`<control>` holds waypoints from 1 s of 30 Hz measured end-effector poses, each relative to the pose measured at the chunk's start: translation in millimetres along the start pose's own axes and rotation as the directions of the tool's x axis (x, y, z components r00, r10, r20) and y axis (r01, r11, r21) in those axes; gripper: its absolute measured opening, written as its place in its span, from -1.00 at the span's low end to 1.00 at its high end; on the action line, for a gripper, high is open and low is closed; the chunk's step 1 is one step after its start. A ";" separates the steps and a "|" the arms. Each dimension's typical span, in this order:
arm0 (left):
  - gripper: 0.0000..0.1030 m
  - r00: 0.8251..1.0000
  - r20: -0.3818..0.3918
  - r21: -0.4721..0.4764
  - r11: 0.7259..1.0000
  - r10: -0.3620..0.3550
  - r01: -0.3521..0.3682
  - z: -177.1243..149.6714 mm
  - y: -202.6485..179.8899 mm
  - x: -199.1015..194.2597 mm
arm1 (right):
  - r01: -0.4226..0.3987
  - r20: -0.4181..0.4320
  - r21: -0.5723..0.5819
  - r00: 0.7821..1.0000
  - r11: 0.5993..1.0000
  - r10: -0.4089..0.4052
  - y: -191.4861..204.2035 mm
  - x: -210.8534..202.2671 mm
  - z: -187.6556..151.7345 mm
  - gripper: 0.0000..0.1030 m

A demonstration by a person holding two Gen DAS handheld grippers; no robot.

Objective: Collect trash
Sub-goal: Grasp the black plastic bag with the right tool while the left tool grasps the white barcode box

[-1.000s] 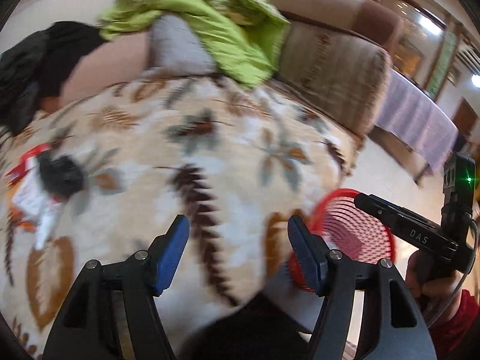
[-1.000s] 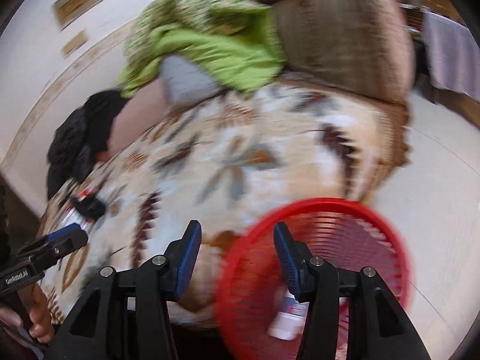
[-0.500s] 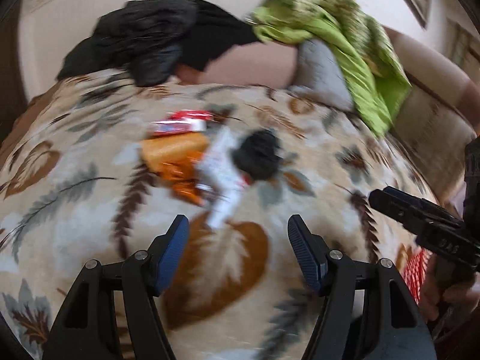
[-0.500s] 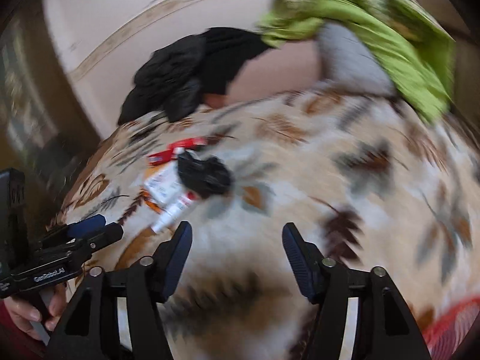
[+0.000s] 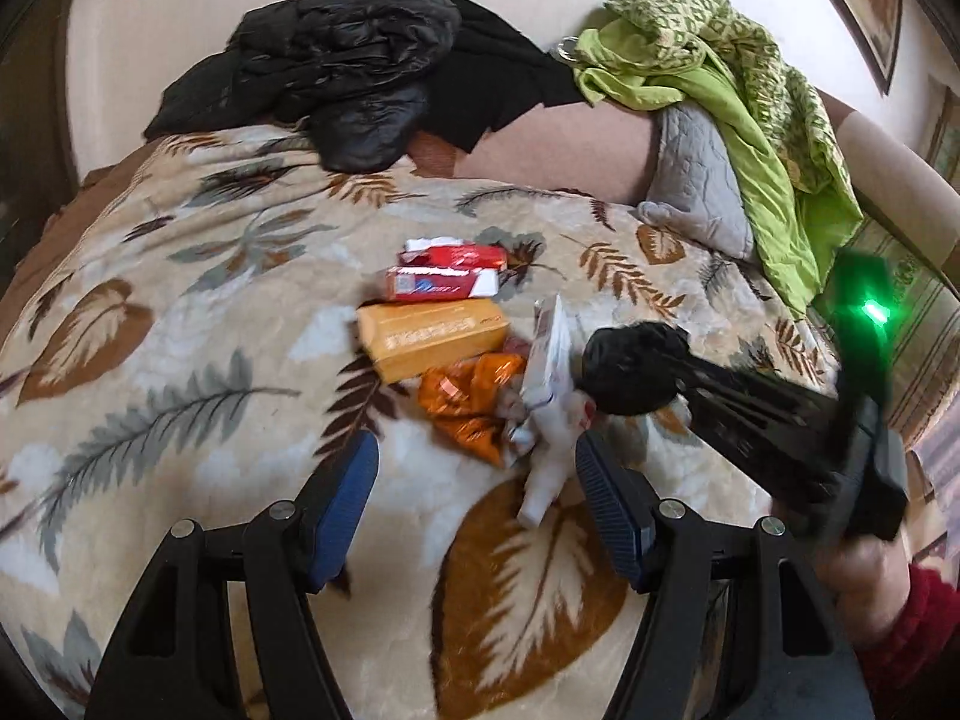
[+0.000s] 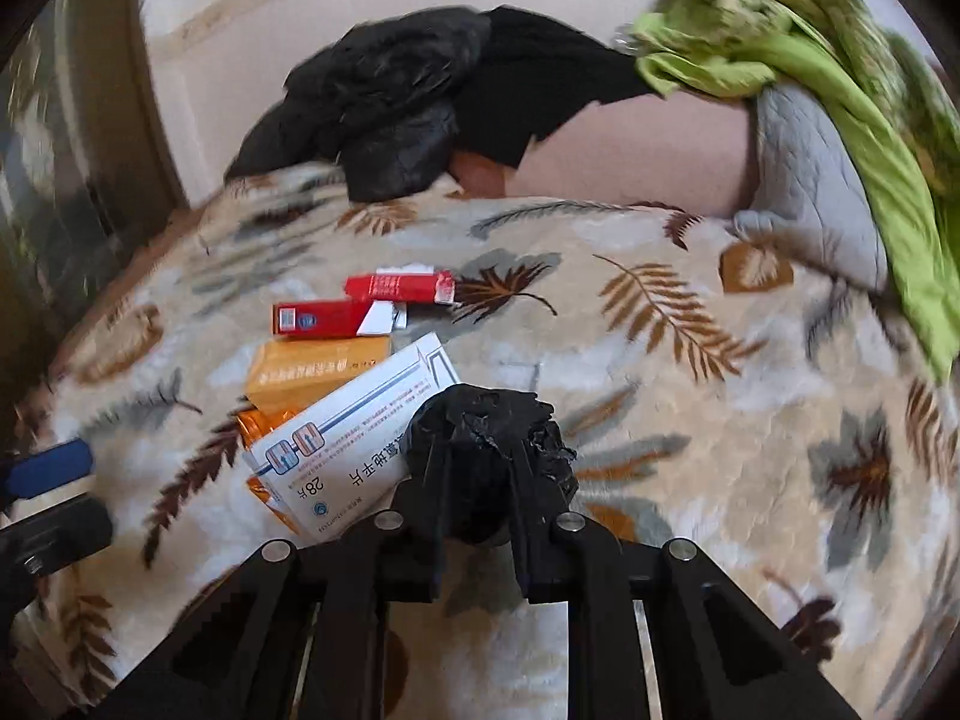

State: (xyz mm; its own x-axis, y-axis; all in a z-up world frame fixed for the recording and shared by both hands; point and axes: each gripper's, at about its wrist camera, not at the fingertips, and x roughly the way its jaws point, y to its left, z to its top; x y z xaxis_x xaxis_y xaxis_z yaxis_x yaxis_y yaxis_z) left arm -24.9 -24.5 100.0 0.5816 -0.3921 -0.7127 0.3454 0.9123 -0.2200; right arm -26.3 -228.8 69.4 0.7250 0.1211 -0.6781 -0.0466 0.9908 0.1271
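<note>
A: Right gripper (image 6: 477, 468): jaws clamped on the black crumpled bag (image 6: 489, 429), low centre of the right wrist view. The bag lies on the leaf-print blanket (image 6: 690, 396), touching the white carton (image 6: 354, 438) at its 9 o'clock.

B: Left gripper (image 5: 474, 483): jaws wide apart, holding nothing, over the blanket. Trash pile at its 12 o'clock: orange wrapper (image 5: 465, 393), yellow box (image 5: 432, 336), two red packs (image 5: 447, 270).

A: Black jacket (image 6: 384, 102) at 11 o'clock, green cloth (image 6: 798, 42) at 1 o'clock.
</note>
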 end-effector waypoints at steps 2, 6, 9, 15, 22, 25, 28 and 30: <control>0.31 1.000 -0.011 0.012 1.000 -0.006 0.006 7.7 -6.0 10.6 | -0.002 0.023 0.035 1.000 0.999 0.002 -10.8 -16.0 -6.5 -0.71; 0.30 0.998 -0.061 0.041 0.999 -0.025 0.027 26.5 -26.1 46.4 | -0.019 0.064 0.106 0.998 0.994 0.012 -28.0 -50.3 -21.5 -0.72; 0.30 0.994 -0.109 0.049 0.998 -0.020 0.026 39.4 -35.8 77.2 | -0.035 0.082 0.146 0.996 0.989 0.023 -34.8 -72.5 -36.7 -0.72; 0.11 0.978 -0.185 0.099 0.992 0.098 -0.081 46.1 -48.3 127.8 | -0.053 0.127 0.194 0.991 0.980 0.029 -39.2 -99.3 -56.1 -0.71; -0.47 0.986 -0.132 0.167 0.983 0.100 -0.077 32.2 -57.1 105.3 | -0.047 0.143 0.199 0.989 0.979 0.018 -37.0 -104.5 -60.6 -0.71; -0.69 0.993 -0.106 0.186 0.982 0.055 -0.035 17.4 -66.4 80.2 | -0.049 0.150 0.202 0.988 0.978 0.018 -34.9 -109.3 -63.3 -0.71; -0.76 0.996 -0.077 0.209 0.978 0.035 -0.018 1.7 -69.6 57.6 | -0.051 0.163 0.199 0.987 0.979 0.018 -32.5 -115.7 -66.6 -0.71; -0.76 0.997 -0.072 0.184 0.983 -0.004 0.017 -7.2 -62.6 41.3 | -0.054 0.160 0.193 0.987 0.980 0.023 -30.8 -117.6 -68.2 -0.71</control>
State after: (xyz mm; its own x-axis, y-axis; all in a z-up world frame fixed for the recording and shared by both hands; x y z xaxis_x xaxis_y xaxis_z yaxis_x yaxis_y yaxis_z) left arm -27.9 -97.0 79.5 0.5258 -0.3864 -0.7578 0.4849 0.8681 -0.1062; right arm -157.0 -269.4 95.9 0.8245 0.1327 -0.5500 0.0474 0.9525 0.3009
